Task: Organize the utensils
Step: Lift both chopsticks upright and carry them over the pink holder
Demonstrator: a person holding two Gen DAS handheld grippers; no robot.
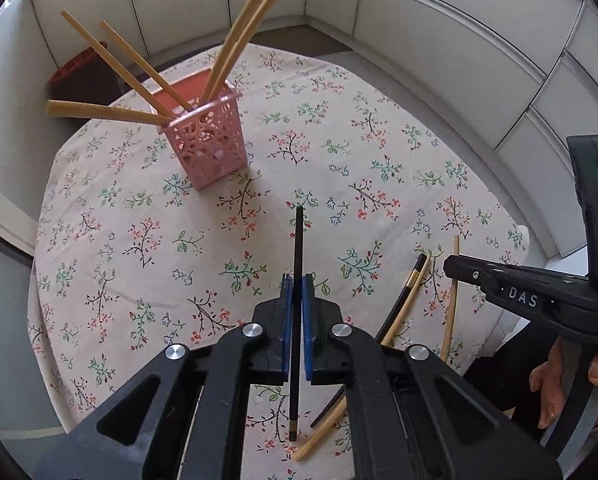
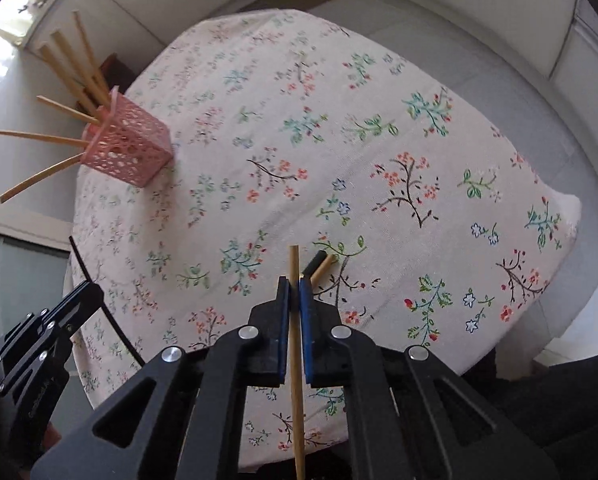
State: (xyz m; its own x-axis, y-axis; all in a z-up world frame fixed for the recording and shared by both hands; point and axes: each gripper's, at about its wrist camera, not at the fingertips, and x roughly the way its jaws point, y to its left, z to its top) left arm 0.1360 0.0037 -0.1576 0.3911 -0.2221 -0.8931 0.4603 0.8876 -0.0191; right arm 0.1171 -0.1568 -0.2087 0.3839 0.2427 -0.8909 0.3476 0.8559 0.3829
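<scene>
My left gripper (image 1: 297,280) is shut on a black chopstick (image 1: 298,240) that runs lengthwise between its blue pads, lifted off the floral tablecloth (image 1: 379,140). My right gripper (image 2: 294,284) is shut on a wooden chopstick (image 2: 293,260), also held above the cloth. In the left wrist view it shows at the right as the right gripper (image 1: 450,264). A pink lattice basket (image 1: 213,148) (image 2: 129,148) stands at the far left of the table with several wooden chopsticks fanning out of it. One black chopstick (image 1: 409,284) and one wooden chopstick (image 1: 403,316) lie crossed on the cloth between the grippers.
The round table's edge drops off close behind the basket and on the near right. A red-brown seat (image 1: 79,72) stands beyond the table on the left. White wall panels ring the table. A person's hand (image 1: 547,392) holds the right gripper's handle.
</scene>
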